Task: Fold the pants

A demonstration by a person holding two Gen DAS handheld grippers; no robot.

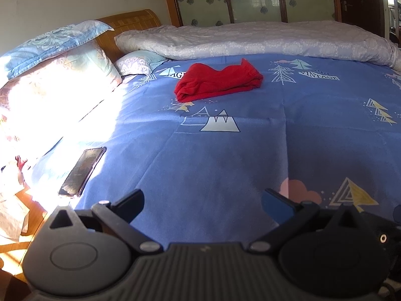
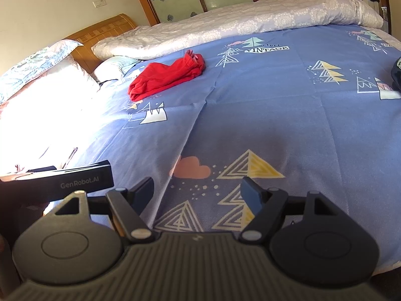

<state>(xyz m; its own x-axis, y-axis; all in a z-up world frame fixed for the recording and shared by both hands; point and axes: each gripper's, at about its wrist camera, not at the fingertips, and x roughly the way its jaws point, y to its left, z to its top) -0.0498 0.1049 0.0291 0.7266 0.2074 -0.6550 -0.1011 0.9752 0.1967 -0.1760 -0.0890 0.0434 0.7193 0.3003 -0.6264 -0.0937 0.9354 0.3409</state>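
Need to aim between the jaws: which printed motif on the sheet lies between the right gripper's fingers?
The zigzag tree with yellow tips shows between the open right gripper fingers. The pink cloud and big yellow triangle sit farther ahead.

My left gripper [image 1: 203, 200] tilts downward, its jaws spread wide with nothing between the fingers [image 1: 132, 200]. My right gripper [image 2: 198, 190] tilts downward likewise, jaws parted and empty, beside the left gripper's body.
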